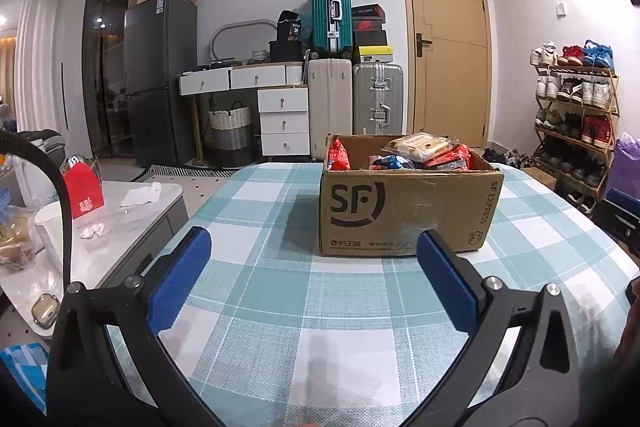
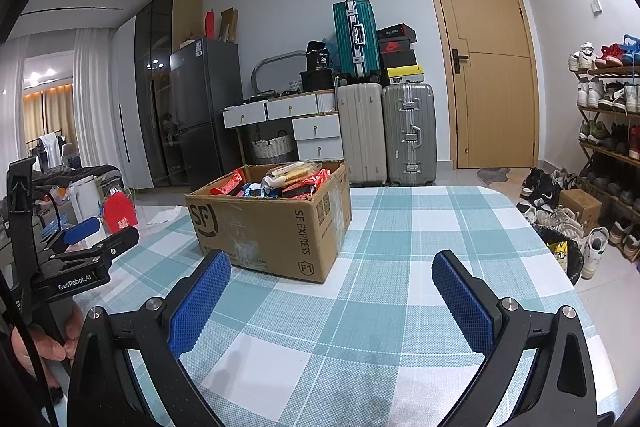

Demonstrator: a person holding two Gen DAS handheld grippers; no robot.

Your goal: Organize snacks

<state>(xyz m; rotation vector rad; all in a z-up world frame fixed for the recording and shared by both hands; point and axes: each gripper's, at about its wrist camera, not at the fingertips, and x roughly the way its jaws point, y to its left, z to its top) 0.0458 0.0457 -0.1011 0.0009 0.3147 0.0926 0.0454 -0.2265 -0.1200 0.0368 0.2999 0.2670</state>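
A brown SF Express cardboard box (image 1: 404, 211) stands on the checked tablecloth (image 1: 280, 291), filled with red, blue and pale snack packets (image 1: 424, 151). My left gripper (image 1: 312, 247) hovers open just in front of the box, nothing between its blue pads. In the right wrist view the same box (image 2: 276, 235) sits ahead and to the left, its snack packets (image 2: 292, 179) heaped inside. My right gripper (image 2: 332, 275) is open and empty over the cloth, to the right of the box. The left gripper (image 2: 86, 241) shows at the left edge, held by a hand (image 2: 38, 349).
A low white side table (image 1: 120, 219) with a red bag, cup and scraps stands left of the table. Suitcases (image 2: 384, 131), drawers and a fridge line the far wall. A shoe rack (image 1: 576, 123) and loose shoes (image 2: 560, 211) fill the floor on the right.
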